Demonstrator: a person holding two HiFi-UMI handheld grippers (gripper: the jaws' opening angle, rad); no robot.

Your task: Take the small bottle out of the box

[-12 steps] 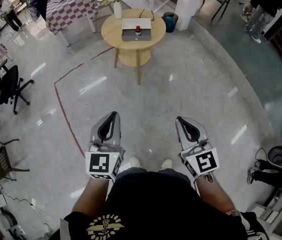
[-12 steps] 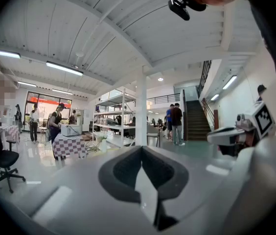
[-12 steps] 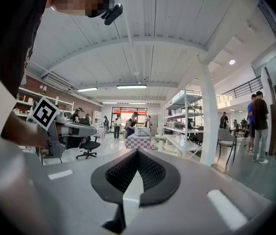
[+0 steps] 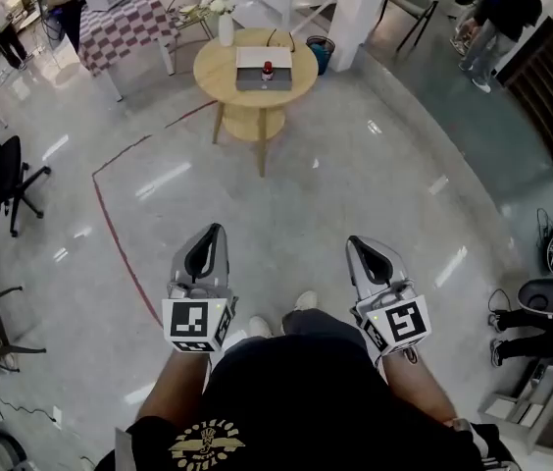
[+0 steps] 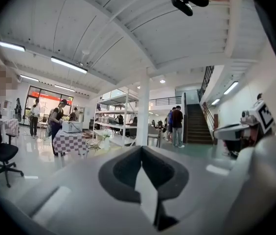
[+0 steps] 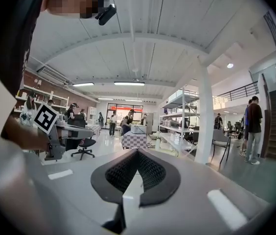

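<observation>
Both the left tool [image 4: 216, 232] and the right tool [image 4: 355, 245] are pinched together on nothing, well apart from the round tabletop [image 4: 220, 67]. There the small bottle [image 4: 267, 68] sits at the box [image 4: 247, 59], too tiny to tell whether inside.

— Status of the box [image 4: 257, 81]?
— A shallow grey box is recorded, set level at the middle of the round wooden table [image 4: 220, 78]. A pale panel is noted along its far side.
— And the small bottle [image 4: 268, 68]?
— It is seen inside the box, near the centre, apparently upright. Red is noted on it; finer detail cannot be made out.
</observation>
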